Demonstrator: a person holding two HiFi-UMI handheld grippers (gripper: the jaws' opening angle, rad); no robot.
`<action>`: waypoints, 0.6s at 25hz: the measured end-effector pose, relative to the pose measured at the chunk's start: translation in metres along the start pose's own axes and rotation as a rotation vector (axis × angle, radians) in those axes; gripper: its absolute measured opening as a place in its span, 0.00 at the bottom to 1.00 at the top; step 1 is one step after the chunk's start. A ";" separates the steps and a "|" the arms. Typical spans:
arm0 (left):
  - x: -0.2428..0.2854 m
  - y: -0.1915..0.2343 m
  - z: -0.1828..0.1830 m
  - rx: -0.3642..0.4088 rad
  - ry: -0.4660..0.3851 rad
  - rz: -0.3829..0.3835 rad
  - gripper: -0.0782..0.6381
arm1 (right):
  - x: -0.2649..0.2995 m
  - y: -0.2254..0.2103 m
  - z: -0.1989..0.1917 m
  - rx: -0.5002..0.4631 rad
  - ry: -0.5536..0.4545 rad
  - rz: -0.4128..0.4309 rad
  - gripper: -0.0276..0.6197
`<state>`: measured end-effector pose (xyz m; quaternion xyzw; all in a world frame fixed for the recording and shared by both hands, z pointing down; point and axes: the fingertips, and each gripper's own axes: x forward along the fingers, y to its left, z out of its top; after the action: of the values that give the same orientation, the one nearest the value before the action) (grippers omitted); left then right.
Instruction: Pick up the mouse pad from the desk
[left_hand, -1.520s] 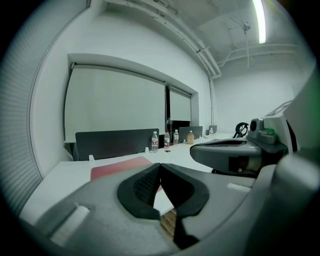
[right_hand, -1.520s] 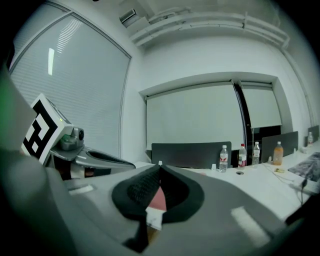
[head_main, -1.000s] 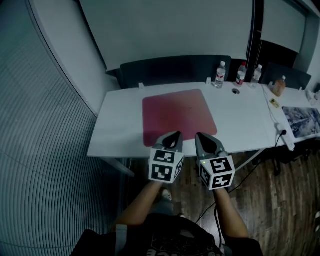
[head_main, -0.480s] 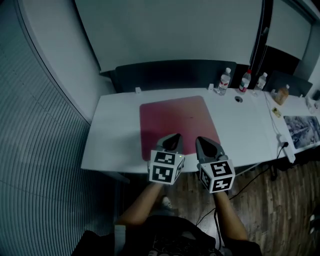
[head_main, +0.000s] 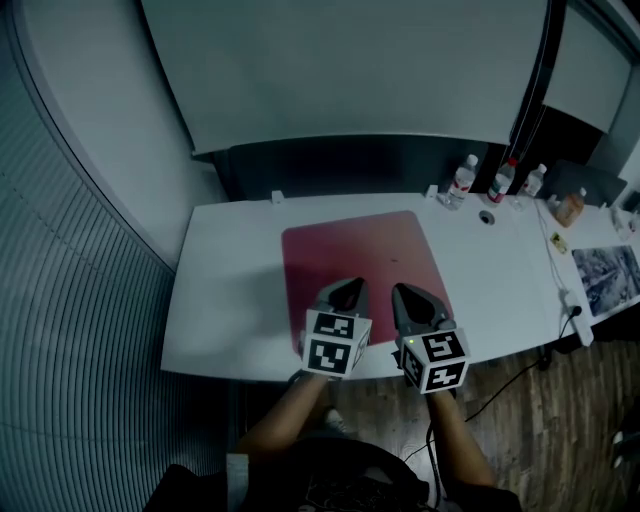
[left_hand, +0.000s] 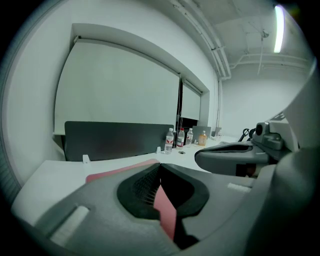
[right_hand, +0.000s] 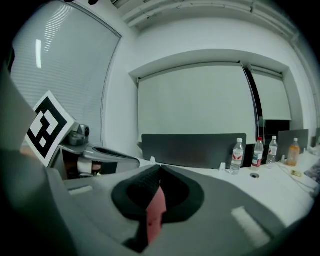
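Looked like the approach step to me. The red mouse pad (head_main: 355, 250) lay flat on the white desk (head_main: 225, 300), reaching close to the front edge, and nothing was touching it. The left gripper (head_main: 346, 288) and right gripper (head_main: 407, 293) hung side by side over the pad's near part. Both had their jaws closed tip to tip with nothing in them, just the pad's red showing through the gap behind the tips. My guess was the next move needed jaws opened, then one tip worked under that thin near edge to pinch it. Fiddly with something so flat. The bottles (head_main: 463, 180) at the back stood well apart.
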<state>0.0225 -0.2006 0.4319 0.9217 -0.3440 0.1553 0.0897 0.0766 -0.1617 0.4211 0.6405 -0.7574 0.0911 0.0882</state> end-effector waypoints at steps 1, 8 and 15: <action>0.003 0.005 -0.001 -0.002 0.000 -0.002 0.12 | 0.006 0.001 0.000 -0.003 0.001 -0.001 0.05; 0.013 0.038 -0.013 -0.045 0.013 0.008 0.12 | 0.032 0.003 -0.005 0.001 0.023 0.005 0.05; 0.016 0.062 -0.020 -0.063 0.018 0.058 0.12 | 0.043 -0.006 -0.012 -0.007 0.034 0.017 0.05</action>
<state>-0.0120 -0.2515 0.4593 0.9067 -0.3743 0.1552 0.1171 0.0753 -0.2006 0.4432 0.6322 -0.7615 0.1000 0.1023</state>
